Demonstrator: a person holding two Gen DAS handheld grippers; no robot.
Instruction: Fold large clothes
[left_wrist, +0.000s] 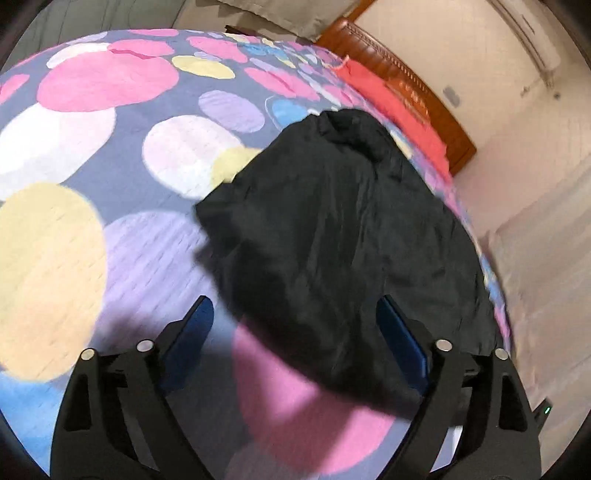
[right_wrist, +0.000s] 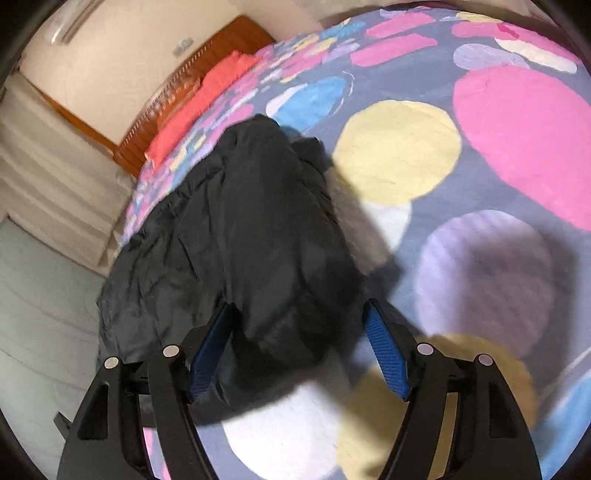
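Observation:
A black padded garment (left_wrist: 332, 236) lies crumpled in a long heap on the bed's spotted cover (left_wrist: 122, 158), near the bed's side edge. My left gripper (left_wrist: 293, 306) hovers over its near end with the jaws wide apart and open; the blue pads (left_wrist: 192, 336) touch no cloth. In the right wrist view the same garment (right_wrist: 251, 221) stretches away from me. My right gripper (right_wrist: 299, 306) is open above its near end, with a fold of the cloth lying between the fingers (right_wrist: 384, 350) and not pinched. Both views are motion-blurred.
A red pillow (left_wrist: 391, 99) lies against the wooden headboard (left_wrist: 406, 81) at the far end of the bed. Pale floor (right_wrist: 40, 295) runs beside the bed next to the garment. An air conditioner (left_wrist: 532, 40) hangs on the wall.

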